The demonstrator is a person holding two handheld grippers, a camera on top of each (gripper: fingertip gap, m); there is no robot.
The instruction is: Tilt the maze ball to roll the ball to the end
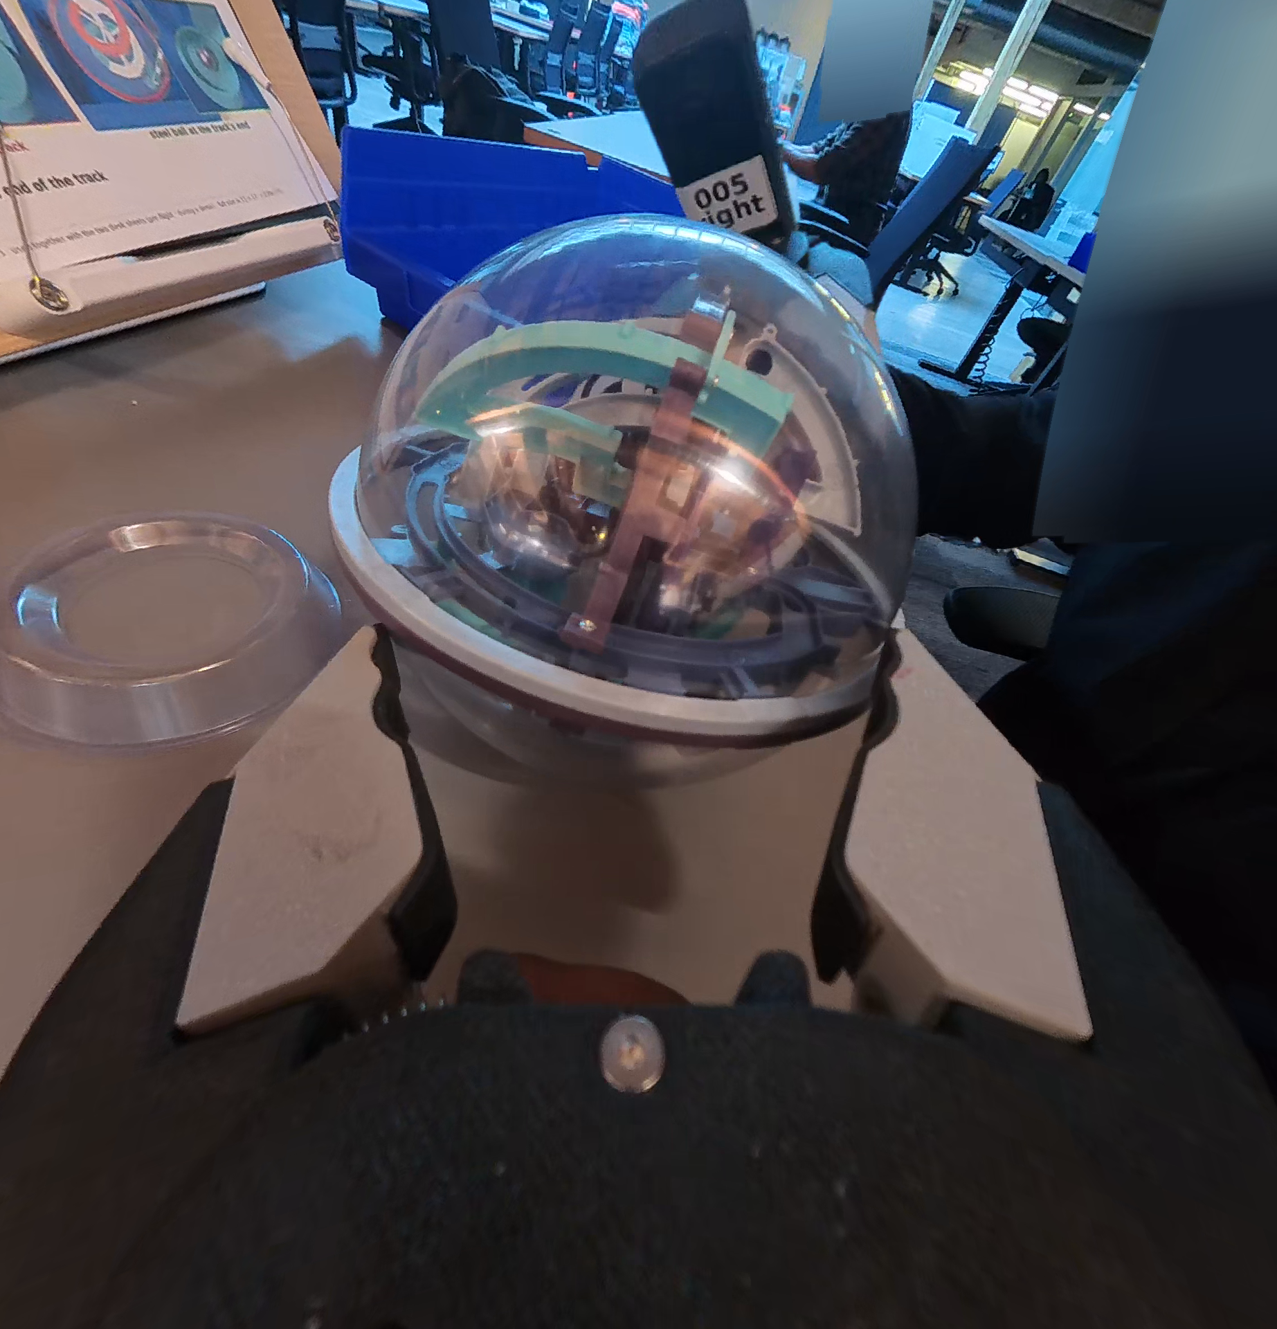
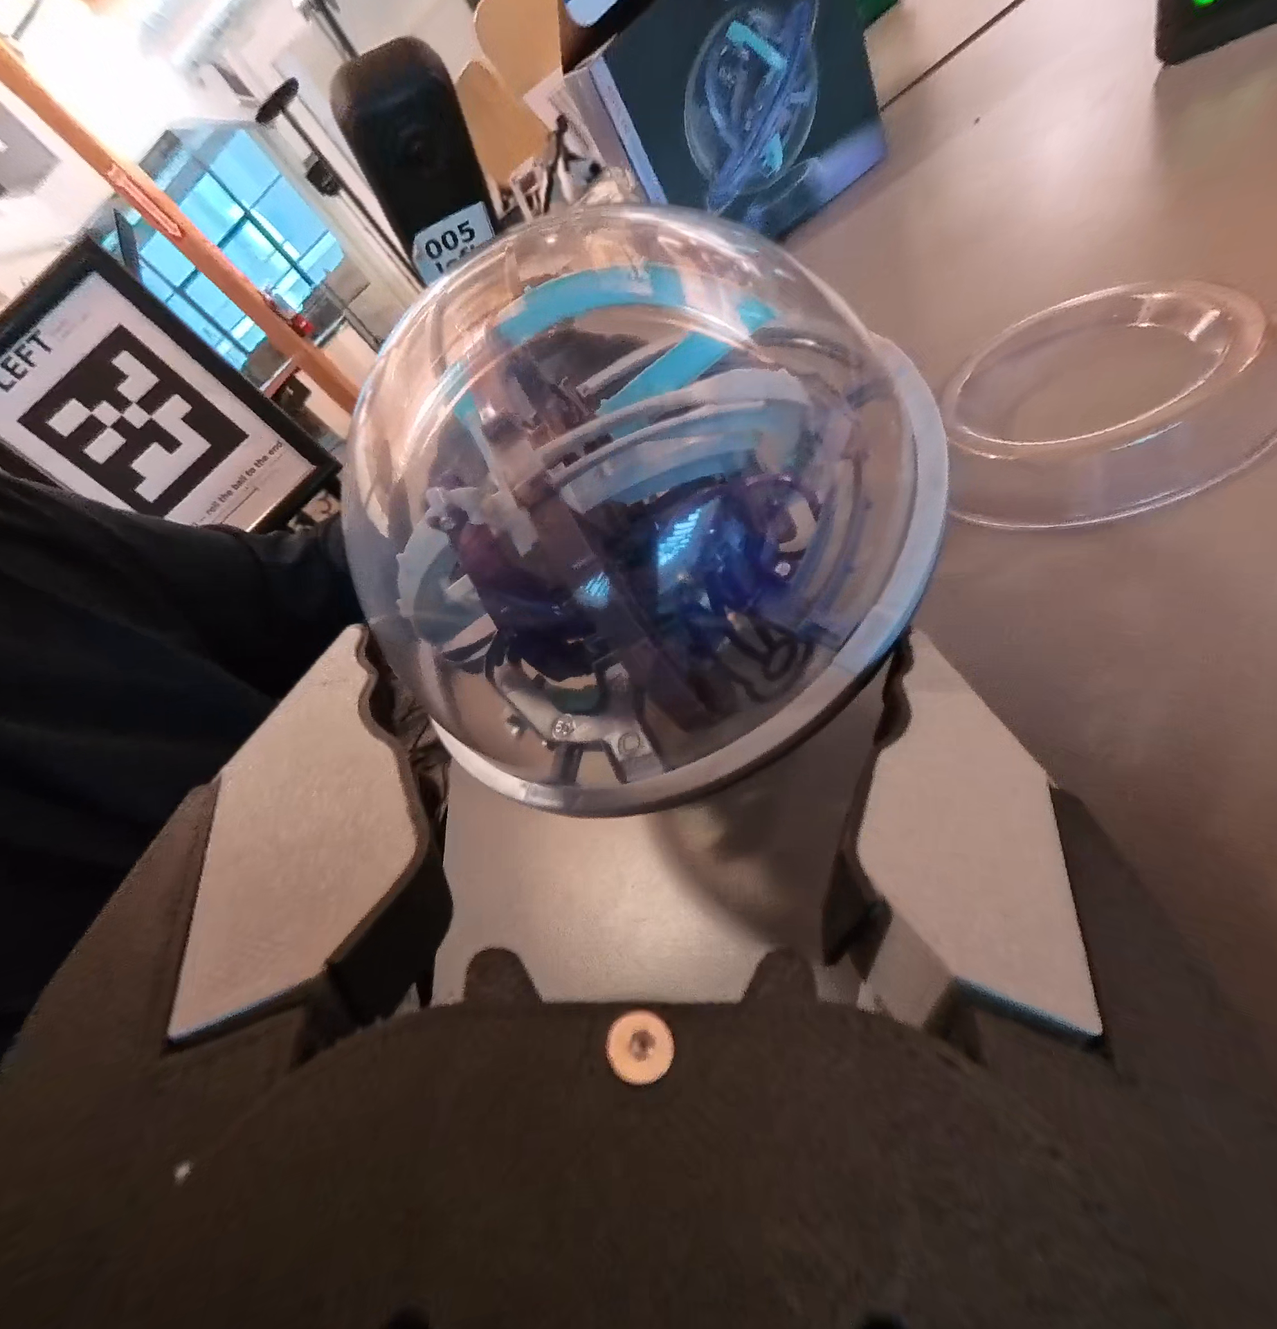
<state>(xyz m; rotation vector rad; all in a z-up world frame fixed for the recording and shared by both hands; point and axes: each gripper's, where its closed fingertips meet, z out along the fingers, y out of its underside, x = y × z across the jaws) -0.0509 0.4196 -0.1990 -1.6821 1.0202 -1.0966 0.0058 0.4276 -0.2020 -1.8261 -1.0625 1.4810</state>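
Note:
The maze ball is a clear sphere with a white rim band and green, brown and dark tracks inside. It is held above the table, tilted. My left gripper is shut on it, its fingertips pressing the rim band from both sides. In the right wrist view the maze ball is gripped from the opposite side by my right gripper, also shut on it, its fingers at the rim. I cannot pick out the small steel ball among the tracks.
The clear round stand lies empty on the grey table; it also shows in the right wrist view. A blue bin and an instruction sheet stand behind. The toy's box and a marker board are nearby.

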